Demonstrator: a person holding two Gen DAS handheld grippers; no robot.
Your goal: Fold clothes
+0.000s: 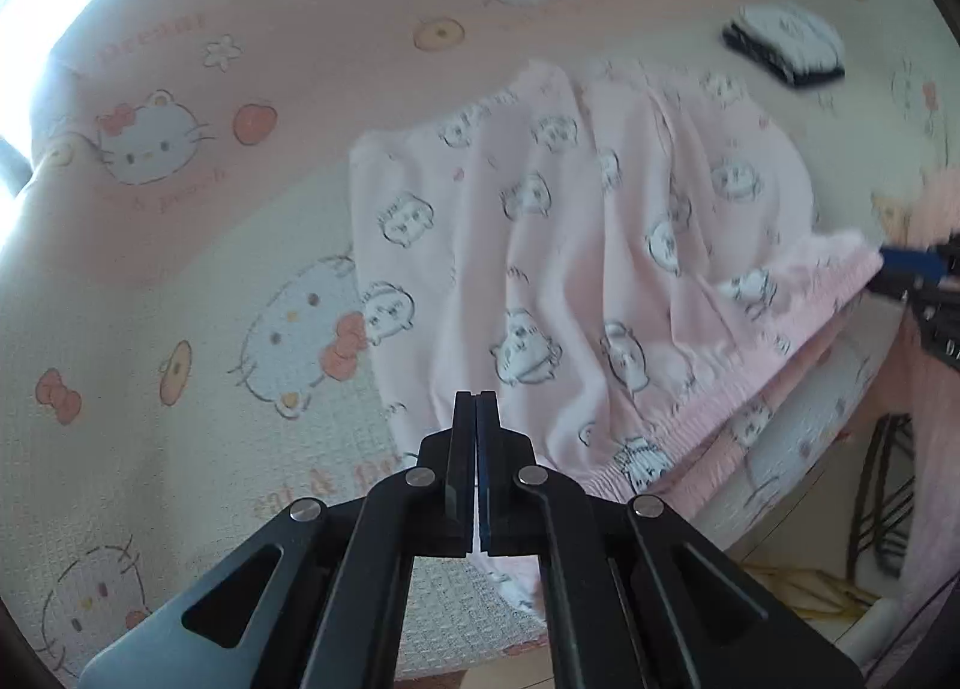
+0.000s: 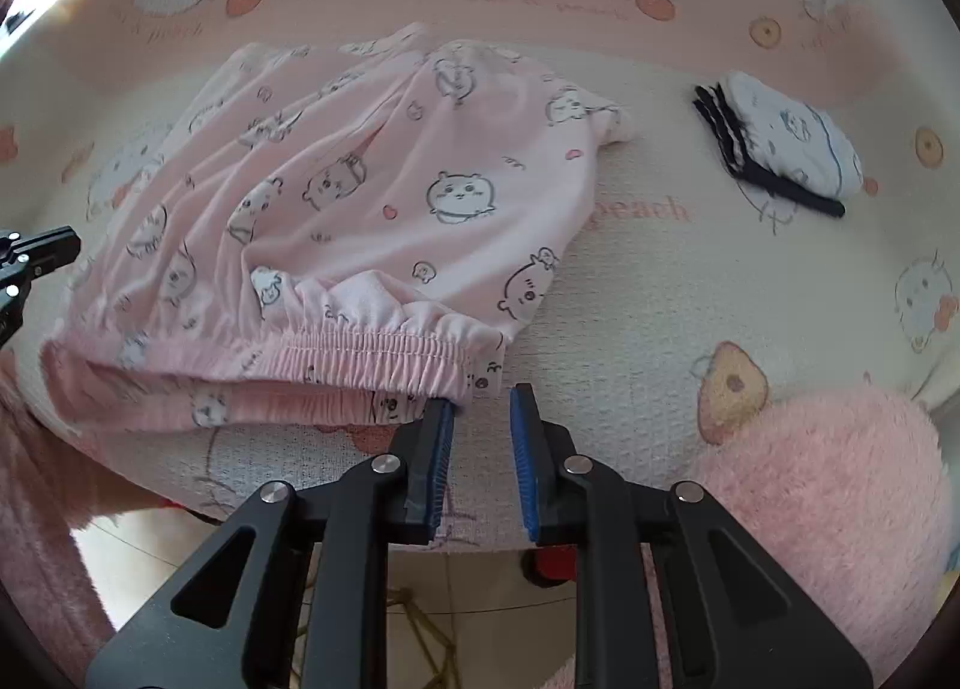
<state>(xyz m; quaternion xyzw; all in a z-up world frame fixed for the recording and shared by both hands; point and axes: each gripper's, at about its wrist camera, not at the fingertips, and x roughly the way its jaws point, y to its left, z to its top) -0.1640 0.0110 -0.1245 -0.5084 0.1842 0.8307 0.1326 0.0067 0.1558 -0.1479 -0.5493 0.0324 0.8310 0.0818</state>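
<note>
From my left wrist camera, the left gripper (image 1: 477, 398) has its fingers pressed together, and whether a fold of cloth is caught between them I cannot tell; its tips overlap the near edge of the pink shorts (image 1: 576, 257). The shorts lie spread on the cartoon-cat sheet (image 1: 150, 281), waistband (image 2: 372, 356) toward me at the bed's edge.

On my right wrist camera, the right gripper (image 2: 480, 398) has its fingers spread a little, nothing between them, tips just beside the waistband's right corner at 12 o'clock. A small folded white garment with dark trim (image 2: 786, 143) sits well apart from the shorts at 2 o'clock. A fluffy pink item (image 2: 828, 485) lies at 4 o'clock, close by the right finger. More pink fuzzy fabric (image 2: 36, 479) hangs at 8 o'clock below the bed edge.
</note>
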